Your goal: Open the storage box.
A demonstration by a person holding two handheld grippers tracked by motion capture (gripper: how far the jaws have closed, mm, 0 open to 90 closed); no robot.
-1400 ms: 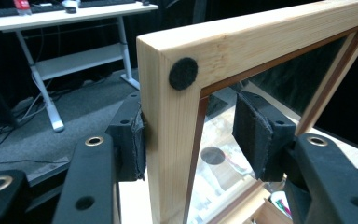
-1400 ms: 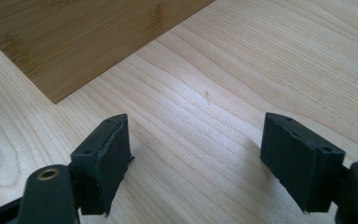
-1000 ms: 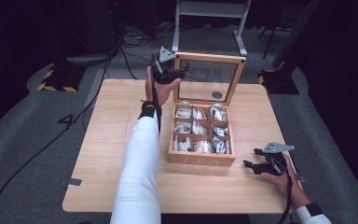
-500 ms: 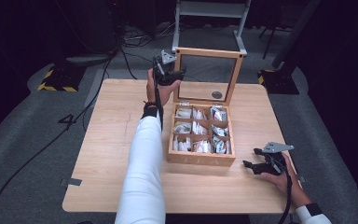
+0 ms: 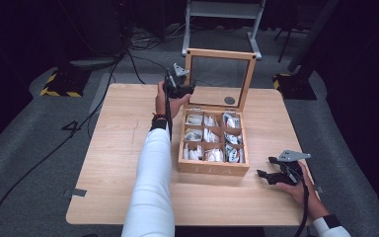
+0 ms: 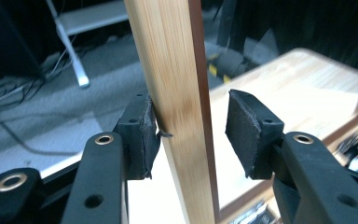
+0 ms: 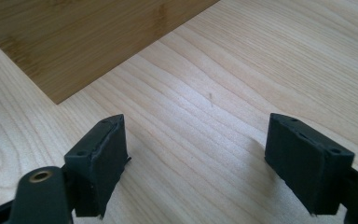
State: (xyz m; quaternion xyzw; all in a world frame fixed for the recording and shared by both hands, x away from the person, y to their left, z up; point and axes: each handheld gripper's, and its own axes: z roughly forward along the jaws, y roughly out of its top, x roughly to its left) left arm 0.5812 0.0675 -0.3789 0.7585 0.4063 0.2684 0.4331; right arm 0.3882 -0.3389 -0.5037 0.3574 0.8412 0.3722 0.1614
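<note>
Table point(image 5: 118, 148): pale wood; I saw dark floor around it.
Box point(image 5: 212, 169): mid-table; its lid point(image 5: 220, 53) stood upright.
Left gripper point(image 6: 191, 135): jaws had narrowed around the lid's frame; one pad touching.
Right gripper point(image 7: 196, 158): wide, empty.
Risk: I judged the lid might slam.

The person wore a white long sleeve point(image 5: 150, 182) and a dark beaded bracelet point(image 5: 159, 117) on the left arm. Both grippers were black, with brass-ringed screw holes, square dark pads point(image 6: 242, 128), grey three-cornered top plates point(image 5: 292, 155) and trailing black cables point(image 5: 305, 207).
</note>
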